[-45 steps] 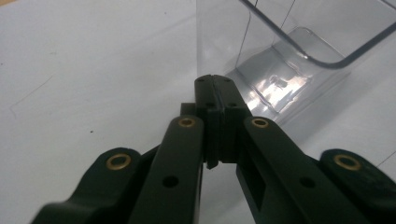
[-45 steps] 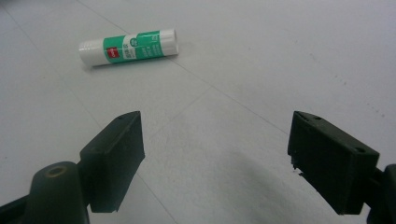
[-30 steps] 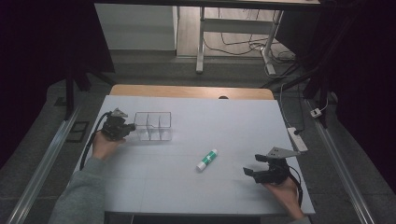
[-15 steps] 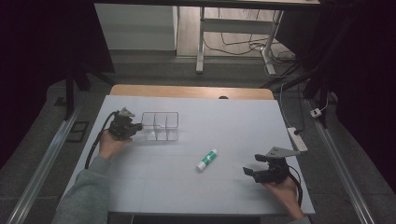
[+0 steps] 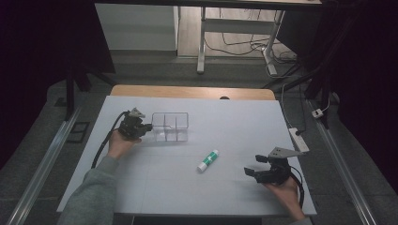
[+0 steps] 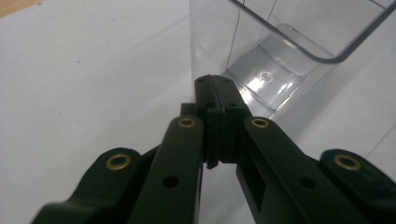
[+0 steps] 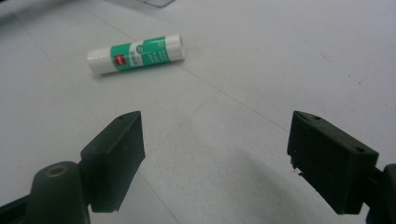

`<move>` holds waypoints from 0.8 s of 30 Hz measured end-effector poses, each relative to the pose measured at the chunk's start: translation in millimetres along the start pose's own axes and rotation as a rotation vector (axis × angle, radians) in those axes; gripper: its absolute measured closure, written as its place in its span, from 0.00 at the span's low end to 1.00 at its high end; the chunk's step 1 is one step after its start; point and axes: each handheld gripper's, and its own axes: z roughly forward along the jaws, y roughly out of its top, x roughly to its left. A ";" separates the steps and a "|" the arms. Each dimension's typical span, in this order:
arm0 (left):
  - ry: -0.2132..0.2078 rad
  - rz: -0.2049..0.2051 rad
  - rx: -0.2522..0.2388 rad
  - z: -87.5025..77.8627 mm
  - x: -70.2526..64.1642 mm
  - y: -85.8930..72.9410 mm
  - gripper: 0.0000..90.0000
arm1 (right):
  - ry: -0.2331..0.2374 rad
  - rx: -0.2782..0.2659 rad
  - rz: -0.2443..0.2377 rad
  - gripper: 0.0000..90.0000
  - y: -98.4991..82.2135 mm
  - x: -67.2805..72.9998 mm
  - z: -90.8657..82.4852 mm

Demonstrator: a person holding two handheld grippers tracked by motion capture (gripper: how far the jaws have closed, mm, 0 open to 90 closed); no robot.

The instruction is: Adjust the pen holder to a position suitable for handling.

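Clear plastic organizer (image 5: 171, 126), with its open compartments facing up, stands on the far left part of the white table (image 5: 141, 187), and the left gripper (image 5: 143, 128) has its fingers pressed fully together with the tips right at the box's left wall, touching it as far as the close view lets me judge. With nothing clamped, the light, slick box could skid or twist away under a sideways nudge, or tip if the tips ride high on the wall. The left hand (image 5: 119, 143) lies low on the table, forearm coming up from the near left, the tool pointing right and roughly level. A green-and-white glue stick (image 5: 208, 161) lies on its side near the middle, well apart from the box. The right gripper (image 5: 253, 171) rests at the near right, fingers spread wide and empty, aimed left toward the stick.
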 end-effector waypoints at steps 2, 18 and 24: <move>-0.004 0.002 -0.004 2.5 -1.7 1.6 0.98 | 0.005 -0.009 0.008 0.21 0.0 -0.3 -0.5; -0.022 0.030 -0.007 15.6 -16.0 14.0 0.98 | 0.001 0.006 -0.002 0.21 -0.5 -0.2 1.9; -0.036 0.041 -0.013 20.8 -22.3 18.6 0.98 | 0.001 0.010 -0.003 0.21 -0.7 0.1 2.6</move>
